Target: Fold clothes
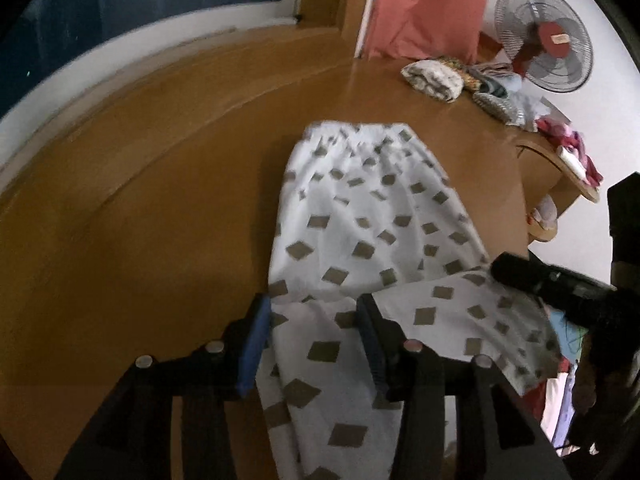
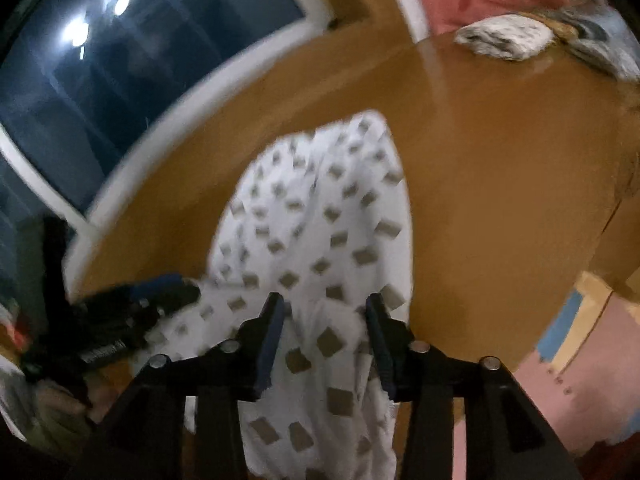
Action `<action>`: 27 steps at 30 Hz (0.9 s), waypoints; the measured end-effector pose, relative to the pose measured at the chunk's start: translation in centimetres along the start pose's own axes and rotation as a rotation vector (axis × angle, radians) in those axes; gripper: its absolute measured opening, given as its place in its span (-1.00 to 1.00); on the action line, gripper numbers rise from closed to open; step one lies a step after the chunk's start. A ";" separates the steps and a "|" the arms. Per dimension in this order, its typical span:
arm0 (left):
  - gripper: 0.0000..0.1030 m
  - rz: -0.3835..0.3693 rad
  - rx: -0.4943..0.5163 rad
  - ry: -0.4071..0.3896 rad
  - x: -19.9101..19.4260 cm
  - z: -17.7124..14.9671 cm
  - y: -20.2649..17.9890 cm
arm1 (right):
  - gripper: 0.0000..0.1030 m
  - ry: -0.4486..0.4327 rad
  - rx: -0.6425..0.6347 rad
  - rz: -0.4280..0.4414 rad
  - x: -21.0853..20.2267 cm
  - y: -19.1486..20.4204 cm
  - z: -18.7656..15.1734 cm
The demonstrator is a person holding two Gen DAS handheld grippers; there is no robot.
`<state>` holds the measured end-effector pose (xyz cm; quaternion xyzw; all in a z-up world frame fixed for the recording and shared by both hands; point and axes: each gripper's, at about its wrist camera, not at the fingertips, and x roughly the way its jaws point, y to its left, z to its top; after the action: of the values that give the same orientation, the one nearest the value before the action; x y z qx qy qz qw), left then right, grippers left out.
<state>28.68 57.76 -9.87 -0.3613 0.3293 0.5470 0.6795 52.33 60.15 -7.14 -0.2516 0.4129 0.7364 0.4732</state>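
While the white cloth trousers with grey diamond print (image 1: pixel 372 216) lie on the brown wooden table (image 1: pixel 160 200), waistband toward twelve o'clock, both tongs straddle the leg ends at six o'clock. The left gripper (image 1: pixel 316 340) and right gripper (image 2: pixel 326 340) stand parted around cloth, neither visibly pinching. This looks like the pick-up before a fold; next, each must clamp its leg end and carry it toward the waistband.

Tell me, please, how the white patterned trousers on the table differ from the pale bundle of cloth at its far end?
The white patterned trousers lie spread out long and flat, in front of both grippers; the pale bundle is rolled up compact at the far edge, beside a fan. The trousers carry clear grey-brown diamonds on white; the bundle's print is fine and mottled. The trousers lie alone; the bundle adjoins other clothes. Both rest on the brown table.
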 end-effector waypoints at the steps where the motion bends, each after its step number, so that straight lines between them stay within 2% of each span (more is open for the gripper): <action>1: -0.14 0.037 -0.011 0.004 0.4 -0.3 0.4 | -0.72 -0.009 -0.002 -0.014 -0.1 0.0 -0.1; 2: -0.14 0.084 -0.021 0.008 0.7 -0.6 0.7 | -0.72 -0.012 0.016 -0.008 -0.2 -0.3 -0.1; 7: -0.13 0.062 -0.099 0.022 0.4 -1.0 2.4 | -0.69 0.025 -0.037 0.001 0.0 -0.2 0.2; 12: -0.15 0.063 -0.072 0.011 -2.0 -1.3 1.9 | -0.56 -0.052 -0.078 0.008 -2.4 0.1 1.0; 14: -0.15 0.039 -0.082 -0.004 -3.3 -1.5 1.9 | -0.55 -0.077 -0.134 0.007 -3.2 0.1 1.4; 18: -0.15 -0.052 -0.079 -0.009 -4.9 -2.2 1.0 | -0.55 -0.032 -0.275 -0.047 -1.6 1.1 1.6; 21: -0.15 -0.172 -0.059 0.033 -4.9 -3.6 -0.8 | -0.56 0.040 -0.289 -0.096 0.6 0.7 0.8; 22: -0.15 -0.187 -0.047 0.048 -4.7 -4.1 -1.5 | -0.56 0.046 -0.267 -0.102 0.5 0.5 0.5; 27: -0.10 -0.009 -0.001 0.041 -3.2 -5.8 -2.7 | -0.56 0.093 -0.173 -0.154 -0.6 1.2 -1.0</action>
<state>30.40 50.87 -9.85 -0.3742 0.3415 0.5366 0.6749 51.44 58.79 -6.74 -0.3561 0.3488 0.7184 0.4853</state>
